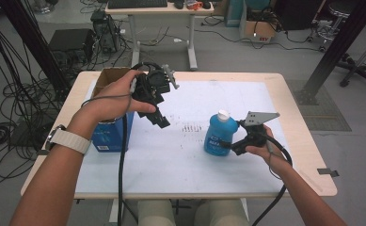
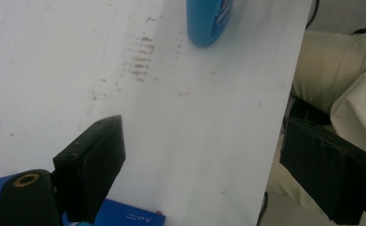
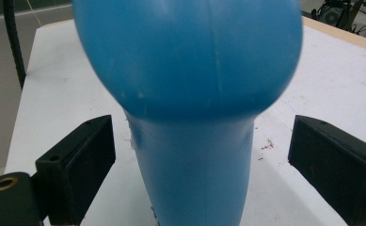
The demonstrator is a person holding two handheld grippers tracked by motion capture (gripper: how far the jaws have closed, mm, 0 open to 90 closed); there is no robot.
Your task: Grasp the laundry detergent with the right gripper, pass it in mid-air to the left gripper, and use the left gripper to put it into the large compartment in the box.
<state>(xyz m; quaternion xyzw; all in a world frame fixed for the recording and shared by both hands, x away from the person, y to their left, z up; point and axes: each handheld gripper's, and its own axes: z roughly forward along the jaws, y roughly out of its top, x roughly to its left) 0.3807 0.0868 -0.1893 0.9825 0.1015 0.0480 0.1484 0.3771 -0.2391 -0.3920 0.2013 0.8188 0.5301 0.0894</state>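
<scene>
Cables all over the grey floor behind, and up front a pale wooden worktop [image 1: 307,155] with a white sheet [image 1: 171,160] laid over most of it. Blue bottle [image 1: 220,134] with a white cap stands upright on the sheet, right of centre. Right tool [image 1: 234,142] is down at the bottle's side — from the right gripper view the bottle [image 3: 194,117] sits between the two black jaws, but they're spread wide with a gap on each side, so no pinch. Left tool [image 1: 159,120] is held up off the sheet beside a blue cardboard box [image 1: 112,134] at the left edge, jaws spread apart with nothing between them, pointing down at the stained sheet [image 2: 171,117].
</scene>
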